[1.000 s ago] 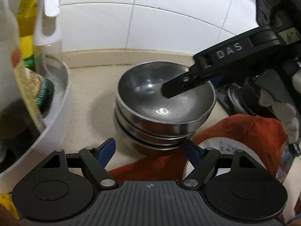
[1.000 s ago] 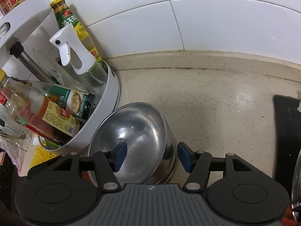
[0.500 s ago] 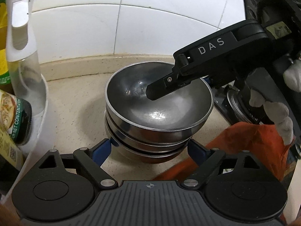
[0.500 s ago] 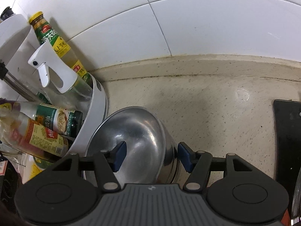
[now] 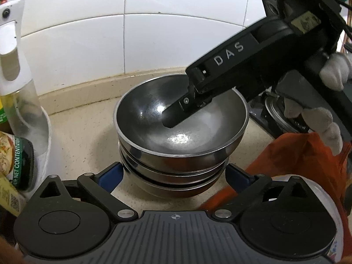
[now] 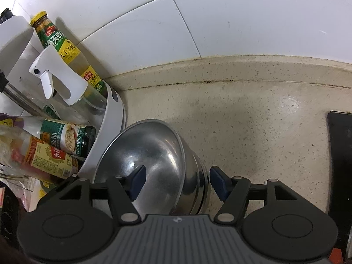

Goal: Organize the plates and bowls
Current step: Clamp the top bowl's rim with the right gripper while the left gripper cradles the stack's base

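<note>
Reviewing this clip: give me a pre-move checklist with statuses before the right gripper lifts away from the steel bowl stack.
1. Right gripper open around the top bowl's rim: ok; one finger sits inside the bowl, one outside.
2. Fingers free of the rim: cannot tell.
3. Top bowl nested level in the bowl stack: ok.
4. Left gripper open: ok, a finger on each side of the stack's base.
5. Left fingers free of the stack: cannot tell.
6. Room beside the white bottle rack: not ok; the stack sits right against it.

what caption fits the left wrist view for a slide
Right gripper straddling the rim of the top steel bowl, stacked on others beside a white bottle rack.
</note>
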The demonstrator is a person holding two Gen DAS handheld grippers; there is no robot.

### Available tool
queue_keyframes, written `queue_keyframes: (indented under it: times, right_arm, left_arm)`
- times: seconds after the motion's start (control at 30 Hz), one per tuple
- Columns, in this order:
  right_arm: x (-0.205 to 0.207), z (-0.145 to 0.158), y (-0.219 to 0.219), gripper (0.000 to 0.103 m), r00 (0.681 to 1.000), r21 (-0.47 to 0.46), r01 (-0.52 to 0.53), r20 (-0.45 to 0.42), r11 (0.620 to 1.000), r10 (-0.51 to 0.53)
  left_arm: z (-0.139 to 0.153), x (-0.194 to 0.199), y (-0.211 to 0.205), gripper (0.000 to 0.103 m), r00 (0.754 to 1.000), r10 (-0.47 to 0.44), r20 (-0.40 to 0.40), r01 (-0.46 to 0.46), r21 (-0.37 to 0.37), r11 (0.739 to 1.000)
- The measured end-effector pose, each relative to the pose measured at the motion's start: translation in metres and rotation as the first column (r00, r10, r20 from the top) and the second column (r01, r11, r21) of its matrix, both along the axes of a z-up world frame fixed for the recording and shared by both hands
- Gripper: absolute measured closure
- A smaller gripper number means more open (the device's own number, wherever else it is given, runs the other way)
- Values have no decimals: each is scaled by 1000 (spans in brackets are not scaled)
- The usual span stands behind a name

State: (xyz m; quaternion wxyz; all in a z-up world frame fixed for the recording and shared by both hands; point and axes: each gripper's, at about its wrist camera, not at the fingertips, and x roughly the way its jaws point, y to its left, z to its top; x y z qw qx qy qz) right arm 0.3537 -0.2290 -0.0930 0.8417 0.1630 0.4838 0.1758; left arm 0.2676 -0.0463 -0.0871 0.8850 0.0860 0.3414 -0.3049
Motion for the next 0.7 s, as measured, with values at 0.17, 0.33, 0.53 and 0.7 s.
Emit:
queue_keyframes:
  times: [0.17,0.33,0.53,0.7]
  right_arm:
    - [2,-3,1,43,1000,1,-10,2,1000,10]
    - [9,-11,2,42,1000,1,-18,-7,1000,18]
    - [14,-15,1,39,999,26,-31,6,999,31]
    - [17,-17,0,38,999,39,-45,17,998,45]
  left_arm:
    - [-9,5,-6,0,1000,-20,17,20,8,1000]
    - [-11,8,-3,0,999,-34,37,34,0,999]
    - [-12,8,4,0,997,-45,62,46,-22,999]
    - [-11,8,7,0,996,-40,81,43,-31,999]
